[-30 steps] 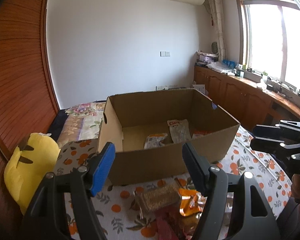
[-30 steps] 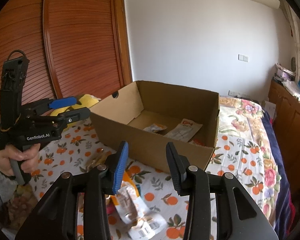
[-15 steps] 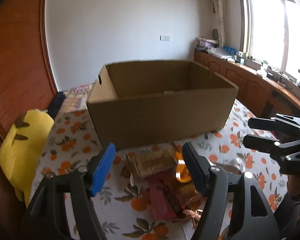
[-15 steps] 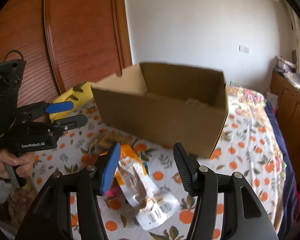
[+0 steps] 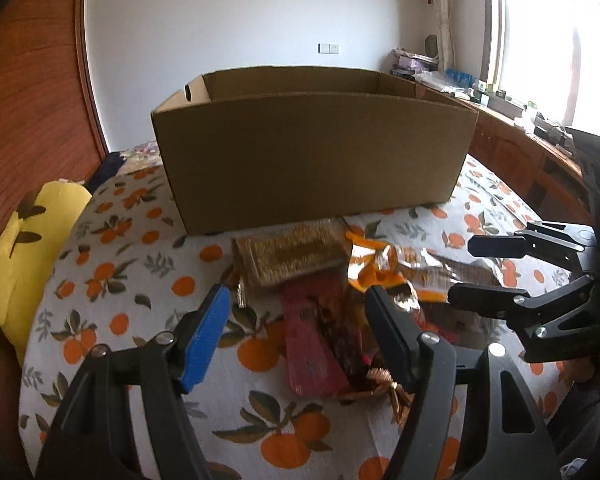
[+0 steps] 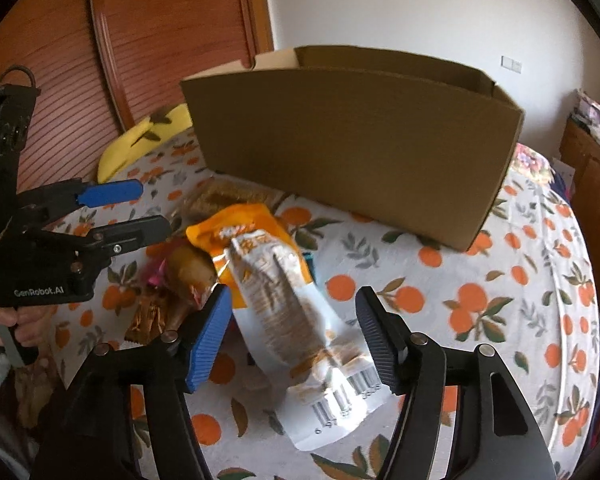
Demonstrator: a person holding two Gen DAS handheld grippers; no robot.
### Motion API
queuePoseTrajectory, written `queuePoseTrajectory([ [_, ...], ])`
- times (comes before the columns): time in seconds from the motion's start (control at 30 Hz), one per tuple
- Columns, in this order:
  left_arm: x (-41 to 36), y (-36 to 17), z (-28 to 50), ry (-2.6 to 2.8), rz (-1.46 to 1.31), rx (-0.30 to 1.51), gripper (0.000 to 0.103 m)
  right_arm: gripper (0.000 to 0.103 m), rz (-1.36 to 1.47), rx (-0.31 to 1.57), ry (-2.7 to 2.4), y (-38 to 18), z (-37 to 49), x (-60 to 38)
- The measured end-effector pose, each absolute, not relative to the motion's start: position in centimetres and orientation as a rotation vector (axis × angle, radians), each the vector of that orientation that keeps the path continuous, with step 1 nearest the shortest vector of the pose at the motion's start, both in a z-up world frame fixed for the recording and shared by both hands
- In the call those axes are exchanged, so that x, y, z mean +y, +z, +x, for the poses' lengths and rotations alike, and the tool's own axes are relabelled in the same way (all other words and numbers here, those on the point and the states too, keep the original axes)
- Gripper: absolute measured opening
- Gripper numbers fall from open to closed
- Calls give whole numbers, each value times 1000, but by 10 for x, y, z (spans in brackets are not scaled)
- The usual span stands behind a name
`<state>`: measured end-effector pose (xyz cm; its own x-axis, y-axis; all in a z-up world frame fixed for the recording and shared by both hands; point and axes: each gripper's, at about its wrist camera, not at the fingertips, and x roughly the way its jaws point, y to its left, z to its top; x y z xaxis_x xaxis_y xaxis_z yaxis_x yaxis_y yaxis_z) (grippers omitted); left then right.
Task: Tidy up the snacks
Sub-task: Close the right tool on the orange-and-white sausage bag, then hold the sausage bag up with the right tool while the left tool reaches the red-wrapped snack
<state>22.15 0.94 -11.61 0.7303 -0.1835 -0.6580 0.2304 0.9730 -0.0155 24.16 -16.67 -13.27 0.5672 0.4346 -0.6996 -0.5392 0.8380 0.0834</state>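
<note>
Open right tongs [image 6: 294, 336] over white packet [image 6: 296, 312]

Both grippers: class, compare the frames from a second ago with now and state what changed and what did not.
Both have dropped toward the snack pile in front of the cardboard box, whose inside is now hidden. The left gripper hangs open over the pink packet, the right gripper open around the white packet. Nothing gripped; the box and snacks unmoved.

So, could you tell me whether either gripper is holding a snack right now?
Neither: the left gripper and right gripper are both open above the snack packets, gripping nothing.
</note>
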Motion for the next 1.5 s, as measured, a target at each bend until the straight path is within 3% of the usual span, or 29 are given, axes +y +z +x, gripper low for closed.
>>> queuePoseTrajectory([
  [0.5,8,-128,211,-251,42,740,71,69,-184,869,596,-152,256,-158],
  [0.57,7,-126,210,-259,33,740,71,64,-155,871,605,-152,257,-162],
  [0.63,5,-124,209,-263,21,737,71,53,-128,868,616,-150,257,-168],
  [0.83,-3,-122,212,-282,-15,756,73,43,-99,839,620,-145,253,-177],
  [1.5,-51,-134,233,-247,42,843,74,43,40,758,561,-133,236,-254],
])
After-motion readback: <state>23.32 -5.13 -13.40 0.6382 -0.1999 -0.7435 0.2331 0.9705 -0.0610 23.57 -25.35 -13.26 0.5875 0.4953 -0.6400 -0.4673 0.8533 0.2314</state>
